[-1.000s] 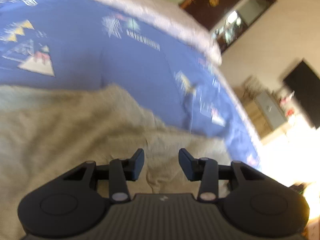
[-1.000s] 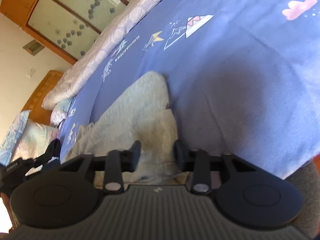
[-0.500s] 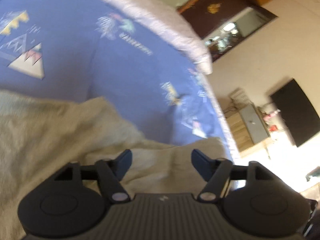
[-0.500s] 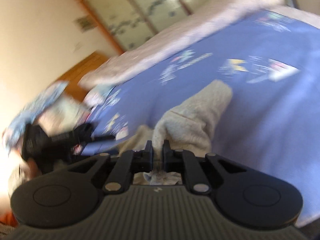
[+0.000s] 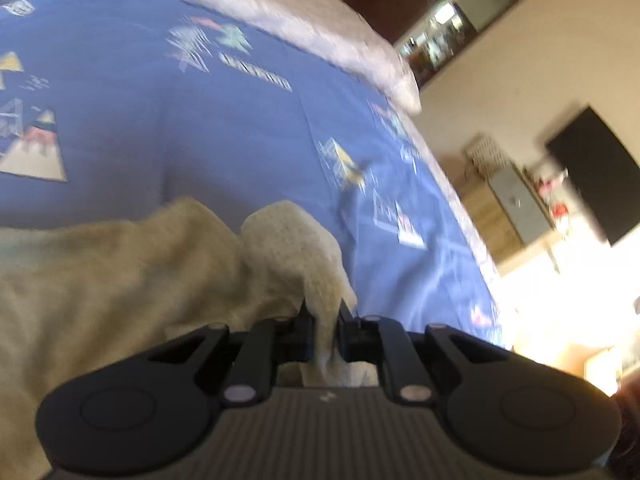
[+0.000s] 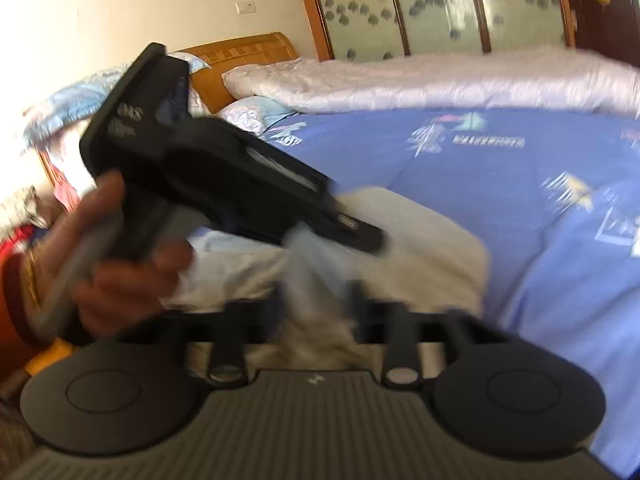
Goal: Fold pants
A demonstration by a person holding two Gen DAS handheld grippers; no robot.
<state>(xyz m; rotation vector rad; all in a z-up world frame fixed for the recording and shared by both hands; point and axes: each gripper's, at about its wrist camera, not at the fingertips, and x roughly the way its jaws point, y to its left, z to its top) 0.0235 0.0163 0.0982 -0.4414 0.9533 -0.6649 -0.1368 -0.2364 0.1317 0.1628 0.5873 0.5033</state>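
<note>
Changes since earlier frame: my left jaws, which stood wide apart half a second before, had come together on a fold of cloth; my right gripper had rolled towards level, and its jaws had gone from nearly closed to parting.
Left gripper (image 5: 325, 322): my jaws were pressed close, pinching a raised ridge of the pants (image 5: 120, 280) between the pads; the cloth ran up from the pinch in a rounded hump.
Right gripper (image 6: 316, 300): my jaws were opening; a blurred bunch of the pants (image 6: 420, 248) stood between the fingers, and I could not tell whether the pads pressed on it.
Pants, place: cream knit cloth, lying on the blue bedspread (image 5: 240, 140) at the near side of the bed, rumpled to the left in the left wrist view, with one edge lifted in my left pinch.
Left hand (image 6: 120, 264): seen from the right wrist view, wrapped round the grip of the black left gripper (image 6: 372, 236), whose tip met the cloth.
Bedspread: blue, printed with mountains and stars; smooth beyond the pants.
White quilt (image 6: 440, 80): bunched along the far side of the bed.
Headboard (image 6: 244, 56): orange wood, behind the pillows (image 6: 76, 100).
Picture quality: both views blurred.
</note>
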